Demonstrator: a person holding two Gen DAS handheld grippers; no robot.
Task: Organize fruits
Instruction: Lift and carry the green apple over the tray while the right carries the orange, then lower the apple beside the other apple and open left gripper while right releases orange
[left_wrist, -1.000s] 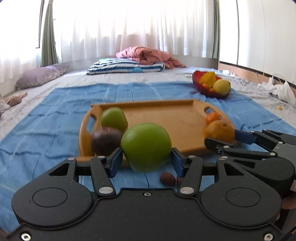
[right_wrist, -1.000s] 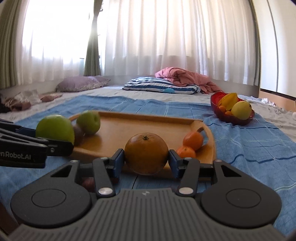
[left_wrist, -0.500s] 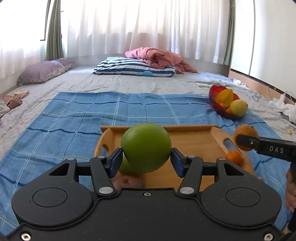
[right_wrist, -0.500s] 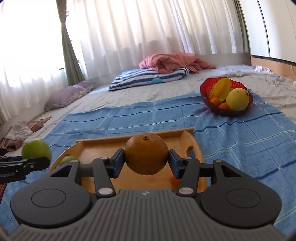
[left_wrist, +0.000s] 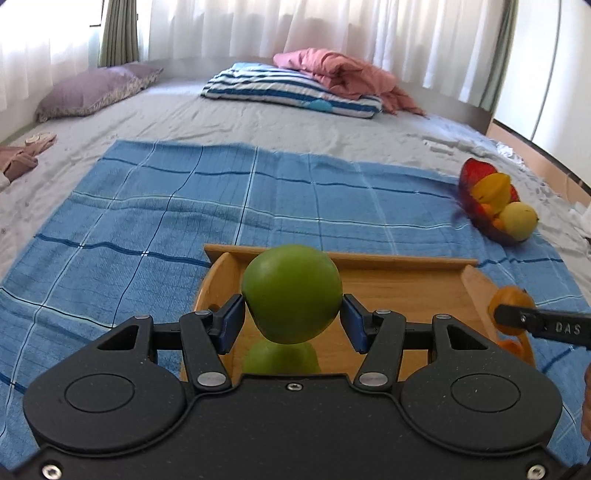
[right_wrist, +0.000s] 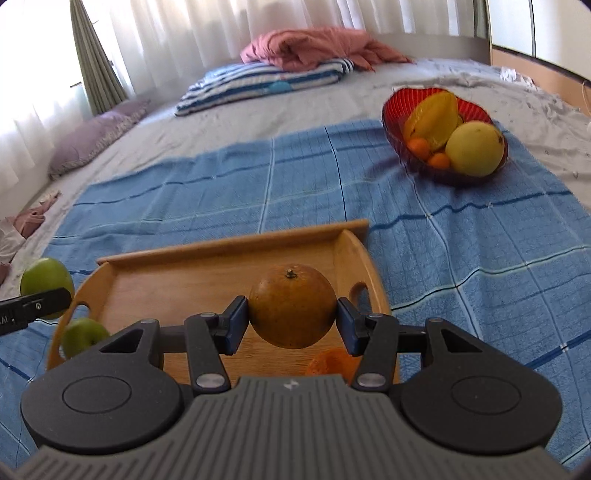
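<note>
My left gripper (left_wrist: 291, 323) is shut on a green apple (left_wrist: 291, 291) and holds it above the wooden tray (left_wrist: 388, 284). A second green apple (left_wrist: 280, 358) lies on the tray below it. My right gripper (right_wrist: 291, 325) is shut on a large orange (right_wrist: 291, 304), held above the same tray (right_wrist: 192, 284). A small orange (right_wrist: 332, 363) lies on the tray under it. The left gripper's apple (right_wrist: 46, 282) shows at the left of the right wrist view. A red bowl (right_wrist: 395, 122) with yellow fruit and small oranges stands at the far right.
The tray rests on a blue checked cloth (left_wrist: 147, 206) spread over a grey bed. A striped pillow (left_wrist: 288, 88), a pink blanket (left_wrist: 340, 70) and a purple pillow (left_wrist: 92, 88) lie at the back by the curtains.
Both grippers have risen with their fruit and tilted down, so the tray now sits lower and closer in both views. The dark fruit on the tray has gone out of sight.
</note>
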